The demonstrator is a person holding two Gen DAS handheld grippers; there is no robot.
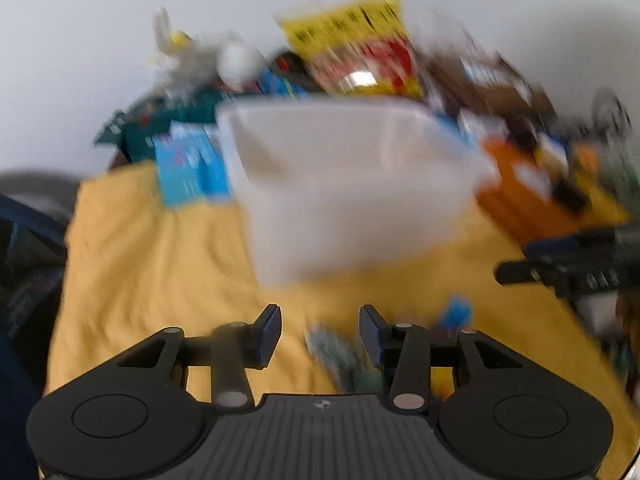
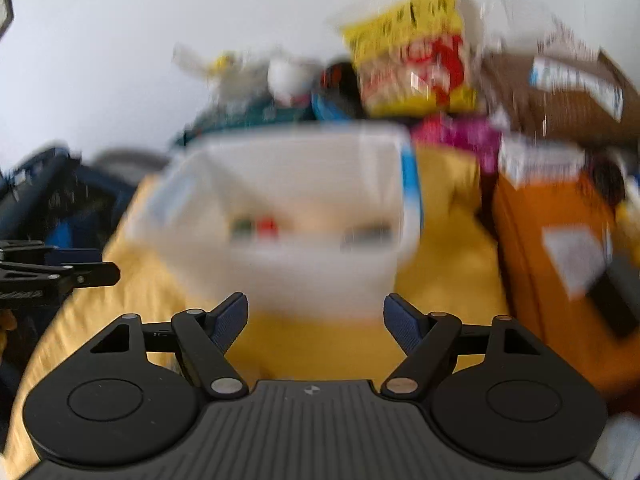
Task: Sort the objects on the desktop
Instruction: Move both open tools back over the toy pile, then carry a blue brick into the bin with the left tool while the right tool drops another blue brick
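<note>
Both views are motion-blurred. A white translucent plastic bin [image 1: 352,184] stands on a yellow cloth [image 1: 152,264]; in the right wrist view the bin [image 2: 288,216] holds a few small items, one green and one red. My left gripper [image 1: 320,336] is open and empty over the cloth, with a small greenish object [image 1: 340,356] and a small blue object [image 1: 456,312] lying near its fingers. My right gripper [image 2: 316,320] is open and empty just in front of the bin. The right gripper also shows at the right edge of the left wrist view [image 1: 560,268].
Behind the bin is a clutter pile: a yellow and red snack bag [image 1: 360,48], a blue packet [image 1: 188,164], a teal box [image 1: 160,124], an orange box [image 2: 560,260], a cardboard box [image 2: 560,92] and a pink packet [image 2: 460,136]. A white wall is behind.
</note>
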